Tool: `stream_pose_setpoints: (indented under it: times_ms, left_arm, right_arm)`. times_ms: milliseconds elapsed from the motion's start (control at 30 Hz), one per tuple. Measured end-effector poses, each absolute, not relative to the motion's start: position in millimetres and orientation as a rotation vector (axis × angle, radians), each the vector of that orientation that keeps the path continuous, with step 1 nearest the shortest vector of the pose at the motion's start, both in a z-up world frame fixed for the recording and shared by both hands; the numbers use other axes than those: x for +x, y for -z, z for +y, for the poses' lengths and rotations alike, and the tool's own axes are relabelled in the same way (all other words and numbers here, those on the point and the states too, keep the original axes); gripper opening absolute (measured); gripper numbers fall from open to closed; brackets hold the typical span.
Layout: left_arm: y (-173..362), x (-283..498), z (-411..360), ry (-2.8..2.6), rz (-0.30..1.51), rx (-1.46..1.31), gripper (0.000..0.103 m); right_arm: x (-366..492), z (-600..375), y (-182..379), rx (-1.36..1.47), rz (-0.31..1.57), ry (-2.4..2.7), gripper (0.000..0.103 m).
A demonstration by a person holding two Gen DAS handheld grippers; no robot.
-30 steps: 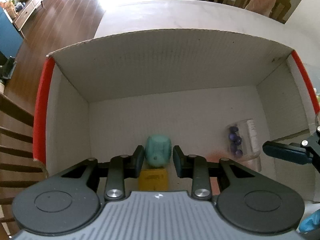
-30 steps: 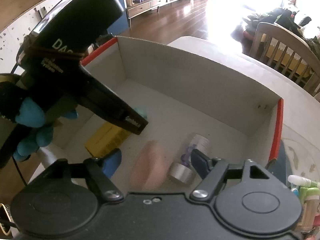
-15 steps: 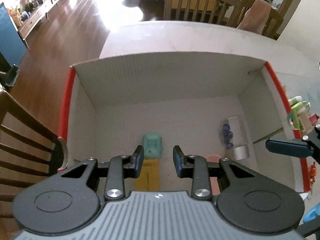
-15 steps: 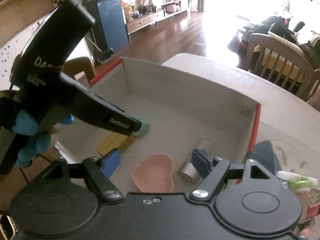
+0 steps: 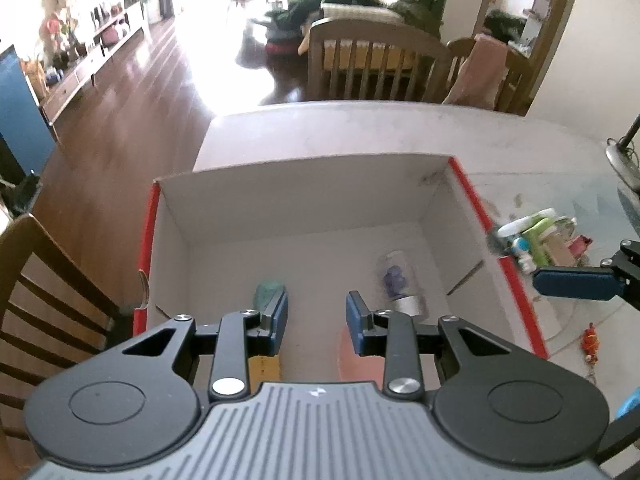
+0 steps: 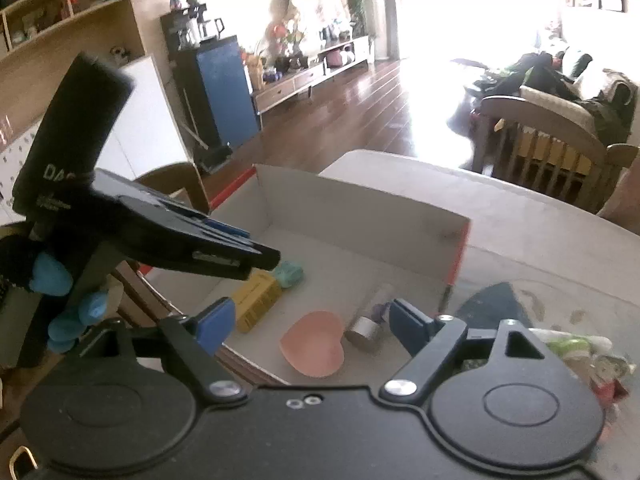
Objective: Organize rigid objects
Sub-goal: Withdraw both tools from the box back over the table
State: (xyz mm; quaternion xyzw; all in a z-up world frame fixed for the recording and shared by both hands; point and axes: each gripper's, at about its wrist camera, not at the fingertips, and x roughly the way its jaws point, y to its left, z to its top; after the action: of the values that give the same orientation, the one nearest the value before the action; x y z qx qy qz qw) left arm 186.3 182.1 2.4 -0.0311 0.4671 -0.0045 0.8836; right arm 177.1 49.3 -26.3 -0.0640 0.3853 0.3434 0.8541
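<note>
Home, open living/dining rm. Ahead of the jaws: pale dining table [image 5: 360, 128], slatted wooden chairs [image 5: 372, 56], glossy wood floor [image 5: 120, 128]. Further ahead: low sideboard w/ flowers [image 6: 312, 68], wall shelves [image 6: 60, 8], sofa w/ clothes [image 6: 560, 80].

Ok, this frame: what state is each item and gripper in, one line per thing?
Cardboard box: open-topped, on the table.
Pink heart dish: lying flat in the box.
Yellow pack: lying flat in the box.
Clear bottle: on its side in the box.
Left gripper: above the box, nothing between its jaws.
Right gripper: jaws opening, empty.
</note>
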Motion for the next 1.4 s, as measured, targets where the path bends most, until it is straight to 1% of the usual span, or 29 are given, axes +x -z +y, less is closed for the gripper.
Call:
stream_pose_setpoints:
  times_ms: [233, 533, 733, 967, 1000, 1033, 1100, 1267, 1300, 1333, 1400]
  left_arm:
    - [-24.5, 160.1, 162.3, 0.04, 0.892, -0.077, 0.03]
    - [-28.4, 146.8, 119.7, 0.081, 0.836, -0.081, 0.031]
    - [-25.3, 141.4, 86.9, 0.119, 0.815, -0.091, 0.031]
    - [-11.8, 147.4, 49.6, 0.152, 0.826, -0.11, 0.031]
    - [-10.2, 148.3, 44.4, 0.157, 0.827, -0.116, 0.035]
    - [-8.5, 149.2, 39.1, 0.16, 0.826, -0.121, 0.053]
    - [-6.1, 150.4, 29.6, 0.165, 0.814, -0.127, 0.069]
    - [2.3, 157.9, 3.9, 0.193, 0.821, -0.125, 0.069]
    - [3.6, 159.2, -1.2, 0.191, 0.821, -0.118, 0.07]
    - [5.6, 161.1, -6.7, 0.186, 0.82, -0.112, 0.075]
    - [9.7, 164.6, -14.6, 0.184, 0.818, -0.125, 0.081]
  right_arm:
    - [155.7, 4.2, 7.3, -0.074, 0.759, -0.695, 0.087]
    - [133.2, -59.2, 3.5, -0.038, 0.71, -0.607, 0.089]
    - [117.2, -109.0, 12.3, -0.029, 0.702, -0.534, 0.09]
    - [105.8, -149.4, 39.9, -0.053, 0.744, -0.458, 0.091]
    - [104.8, -154.0, 44.6, -0.053, 0.753, -0.452, 0.091]
    - [102.9, -160.0, 47.9, -0.057, 0.759, -0.443, 0.091]
    - [99.8, -168.5, 57.6, -0.06, 0.774, -0.435, 0.091]
    - [96.6, -187.2, 74.5, -0.064, 0.813, -0.43, 0.09]
    - [97.8, -189.4, 77.1, -0.063, 0.821, -0.433, 0.09]
    - [99.0, -190.8, 80.5, -0.063, 0.829, -0.435, 0.09]
    - [101.8, -193.0, 87.5, -0.067, 0.843, -0.438, 0.09]
